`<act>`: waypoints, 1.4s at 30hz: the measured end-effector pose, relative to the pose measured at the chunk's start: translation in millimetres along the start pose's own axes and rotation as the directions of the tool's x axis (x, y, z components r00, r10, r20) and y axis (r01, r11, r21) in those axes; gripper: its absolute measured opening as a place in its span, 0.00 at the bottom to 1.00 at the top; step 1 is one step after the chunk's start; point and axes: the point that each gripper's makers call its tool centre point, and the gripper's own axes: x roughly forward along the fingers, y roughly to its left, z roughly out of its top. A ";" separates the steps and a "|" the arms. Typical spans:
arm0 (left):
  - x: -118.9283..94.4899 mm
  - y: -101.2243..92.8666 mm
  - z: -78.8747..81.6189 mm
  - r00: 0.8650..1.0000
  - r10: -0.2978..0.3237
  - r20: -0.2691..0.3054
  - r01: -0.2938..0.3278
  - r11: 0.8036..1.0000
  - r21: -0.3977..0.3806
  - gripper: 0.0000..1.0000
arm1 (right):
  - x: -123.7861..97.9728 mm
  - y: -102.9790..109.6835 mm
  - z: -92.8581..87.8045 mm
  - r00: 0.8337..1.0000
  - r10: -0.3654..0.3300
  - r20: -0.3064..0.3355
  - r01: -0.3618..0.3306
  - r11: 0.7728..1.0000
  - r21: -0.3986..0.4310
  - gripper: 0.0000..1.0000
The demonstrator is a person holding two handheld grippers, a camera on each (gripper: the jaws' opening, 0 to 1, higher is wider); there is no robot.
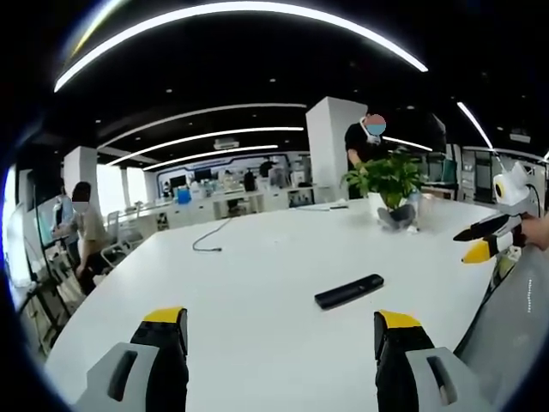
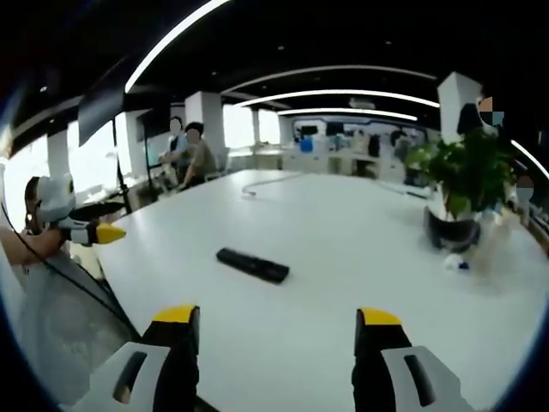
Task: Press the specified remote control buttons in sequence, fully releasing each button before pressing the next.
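We count one remote control (image 1: 348, 292) and one potted plant (image 1: 388, 183) on the table (image 1: 257, 283). One cable (image 1: 210, 240) too. We hold two grippers, left gripper (image 1: 281, 330) and right gripper (image 2: 279, 326).

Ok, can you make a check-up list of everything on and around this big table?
Surface: white table, broad and mostly bare.
Job's things: black remote control lying flat, untouched.
Clutter: potted plant in a white pot; something small and blurry beside it.
Tongs: left tongs open, holding nothing; right tongs open, holding nothing; both short of the remote.
Cables: one dark cable lying on the far side of the table.
Surroundings: open office, ceiling light strips, desks, a few people at the back.
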 end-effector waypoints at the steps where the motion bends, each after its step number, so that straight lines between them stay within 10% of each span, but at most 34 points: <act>1: 0.0 -0.1 -0.1 1.000 0.000 -0.001 0.000 1.000 0.000 0.93 | -0.1 0.0 0.1 1.000 0.000 0.000 0.000 1.000 0.001 0.72; 42: 7.4 -28.0 -15.4 0.987 -0.124 -0.105 0.130 0.990 0.051 0.94 | 0.1 3.0 -1.8 1.000 0.010 -0.019 -0.011 1.000 -0.027 0.71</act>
